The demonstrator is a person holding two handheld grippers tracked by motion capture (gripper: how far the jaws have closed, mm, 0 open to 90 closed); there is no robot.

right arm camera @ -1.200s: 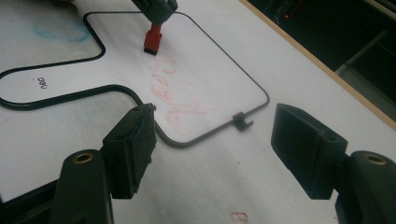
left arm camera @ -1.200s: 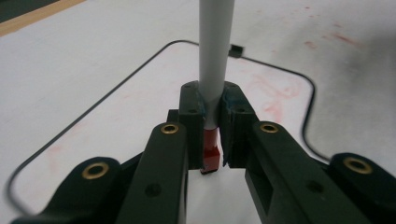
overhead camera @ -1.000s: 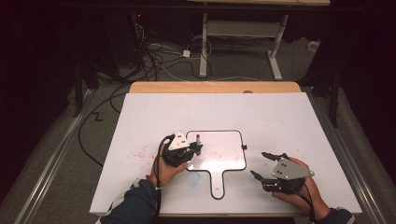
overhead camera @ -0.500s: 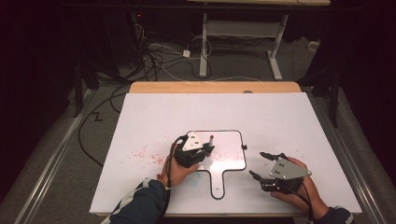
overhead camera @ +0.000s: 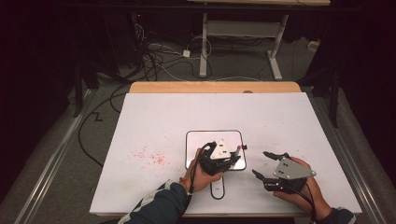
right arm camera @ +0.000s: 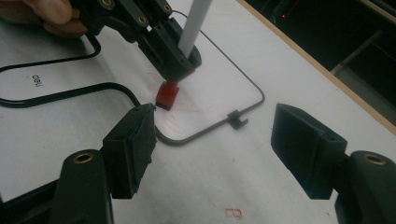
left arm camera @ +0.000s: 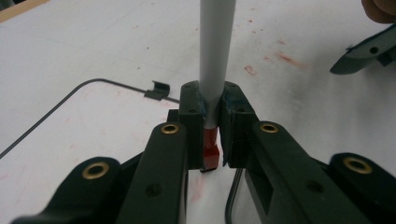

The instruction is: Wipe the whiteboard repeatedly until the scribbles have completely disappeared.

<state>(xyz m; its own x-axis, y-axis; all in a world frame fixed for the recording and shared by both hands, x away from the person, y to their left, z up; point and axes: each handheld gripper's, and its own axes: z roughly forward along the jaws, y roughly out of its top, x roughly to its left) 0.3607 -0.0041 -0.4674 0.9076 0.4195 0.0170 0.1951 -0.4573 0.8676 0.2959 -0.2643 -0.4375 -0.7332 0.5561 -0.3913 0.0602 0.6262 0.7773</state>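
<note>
A: Which tongs have the marker?

B: The left tongs point(overhead camera: 229, 161). They are closed tight on a white marker point(left arm camera: 215, 56) with a red tip point(left arm camera: 211, 151), as the left gripper view shows, the barrel pinched between the two pads just above the tip.

A: How does the marker lie?

B: Its long axis stands steep, tilted a little, the red end point(right arm camera: 167, 95) down on the small whiteboard point(overhead camera: 196, 140), near the board's lower right part, and the barrel rising away from the surface. In the right gripper view faint red strokes sit on the board just beside the tip.

A: And the other pair?

B: The right tongs point(overhead camera: 264, 164) stand wide open with nothing between them, off the board's right edge over the bare tabletop point(overhead camera: 280, 116). They point toward the marker, near the left pair but not touching it.

A: So what does the next stroke depend on?

B: I'd judge the tip has board to its left and ahead, and little toward the near right corner, where the black frame point(right arm camera: 210, 128) and its small clip point(right arm camera: 237, 119) run. The left hand point(overhead camera: 198, 175) is the one on the work; the right is close enough to steady the board's handle point(overhead camera: 217, 189), which sticks out toward the person, if the board slides
</note>
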